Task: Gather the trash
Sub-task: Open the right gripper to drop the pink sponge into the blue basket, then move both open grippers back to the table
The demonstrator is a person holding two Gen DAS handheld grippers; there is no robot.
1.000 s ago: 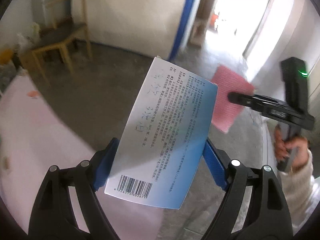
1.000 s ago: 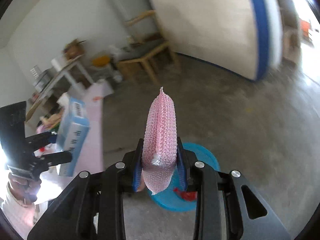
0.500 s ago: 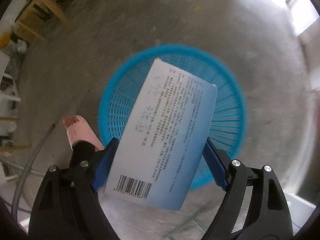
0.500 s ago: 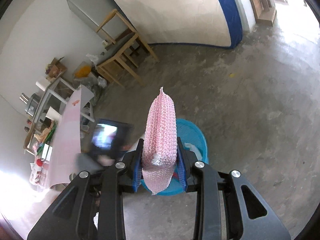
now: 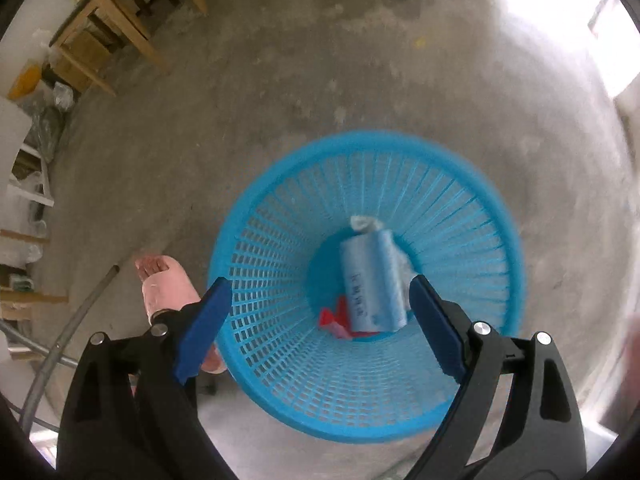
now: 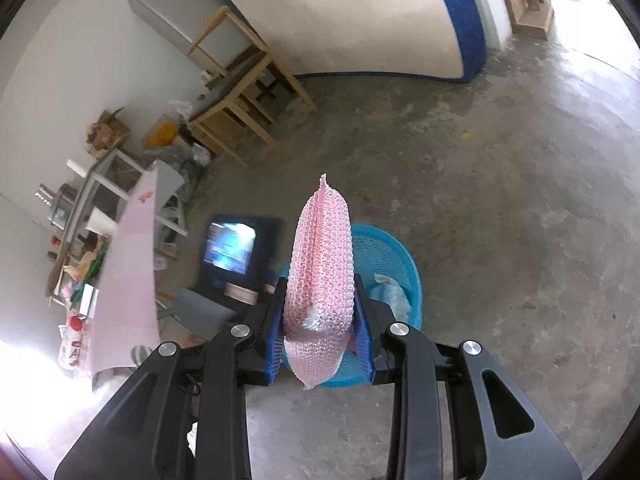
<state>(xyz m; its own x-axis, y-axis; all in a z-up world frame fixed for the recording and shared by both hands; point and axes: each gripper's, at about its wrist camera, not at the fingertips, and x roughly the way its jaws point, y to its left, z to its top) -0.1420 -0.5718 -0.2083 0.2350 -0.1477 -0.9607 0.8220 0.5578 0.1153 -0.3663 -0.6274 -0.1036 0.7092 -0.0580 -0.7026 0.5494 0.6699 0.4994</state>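
A blue slatted basket [image 5: 492, 256] stands on the concrete floor. The light-blue printed box [image 5: 372, 280] lies inside it, on red scraps [image 5: 334, 318] and white crumpled paper [image 5: 364, 222]. My left gripper [image 5: 320, 320] hangs over the basket pointing down, its jaws opening with nothing between the pads. In the right wrist view my right gripper [image 6: 322, 340] is shut on a pink foam net sleeve [image 6: 322, 280], held upright above the basket [image 6: 404, 260]. The back of the left gripper [image 6: 236, 250] shows to the left of it.
A person's bare foot [image 5: 164, 284] stands just left of the basket, beside a metal pipe [image 5: 72, 328]. Wooden chairs [image 6: 244, 92] and a cluttered shelf [image 6: 80, 208] line the wall. A pink-topped table [image 6: 128, 280] edge sits at left.
My left gripper swung down over the basket, spread its jaws and let go of the box, which dropped in. The right gripper lowered slightly, still holding the pink net.
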